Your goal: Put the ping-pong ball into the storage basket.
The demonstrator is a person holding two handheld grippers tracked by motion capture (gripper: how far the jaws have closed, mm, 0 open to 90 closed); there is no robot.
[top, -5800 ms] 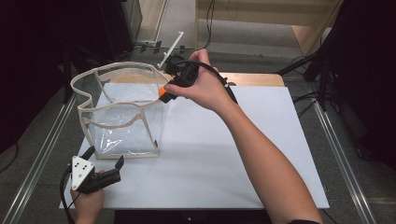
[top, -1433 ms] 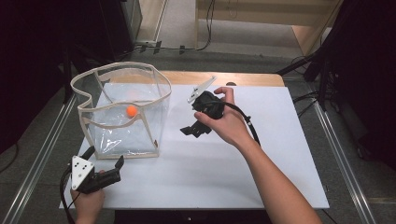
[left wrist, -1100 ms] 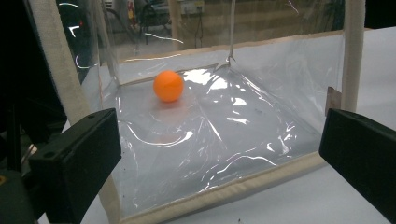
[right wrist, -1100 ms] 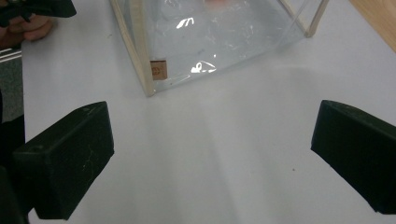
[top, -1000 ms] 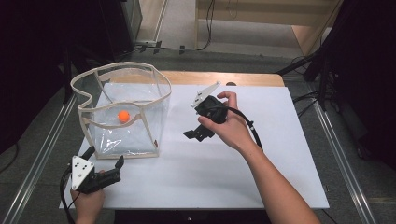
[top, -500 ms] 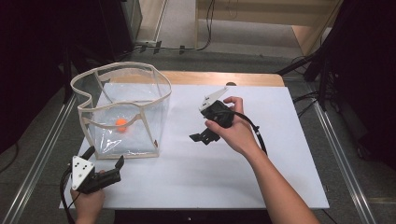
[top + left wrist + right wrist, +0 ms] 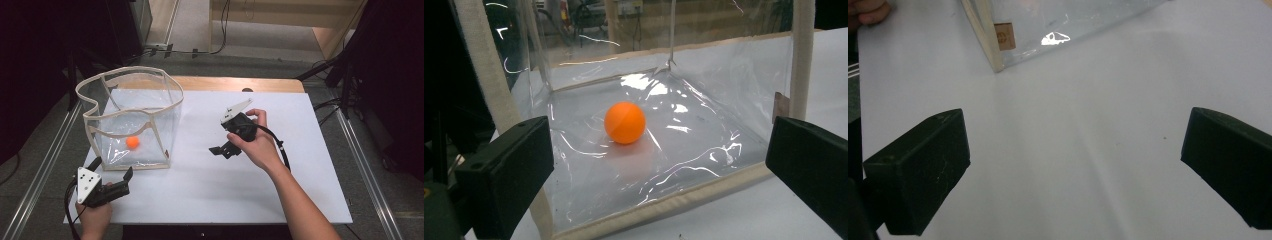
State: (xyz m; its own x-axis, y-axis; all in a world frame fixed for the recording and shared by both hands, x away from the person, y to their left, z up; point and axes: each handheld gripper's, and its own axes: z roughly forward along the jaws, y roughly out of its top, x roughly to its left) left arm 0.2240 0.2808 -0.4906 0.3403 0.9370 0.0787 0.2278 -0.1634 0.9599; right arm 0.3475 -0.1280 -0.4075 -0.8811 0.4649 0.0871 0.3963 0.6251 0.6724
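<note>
Resting on the bottom of the clear bag (image 7: 131, 120), toward its near side, the orange ball (image 7: 132, 142) is seen lying free, away from all four see-through walls. The bag stands upright and open-topped on the left part of the white table (image 7: 210, 190), its cloth-bound rim (image 7: 150, 72) wavy and sagging at the near edge. In the left gripper view the ball (image 7: 625, 122) is framed between the two black jaws, with the bag's near bottom seam (image 7: 664, 207) lying across the foreground.

The left gripper (image 7: 112, 182) is held at the near left corner of the table, just beside the bag's near wall; its jaws are spread wide and nothing is gripped. The right gripper (image 7: 222, 149) is held over the middle of the table, well apart from the bag, pointing left toward it; its jaws too are spread wide and are empty, with bare tabletop below them. In the right gripper view the bag's near right corner post (image 7: 980, 35) is seen at the far end.

Open room is left between the bag and the right gripper, and across the right half and near edge of the table.
</note>
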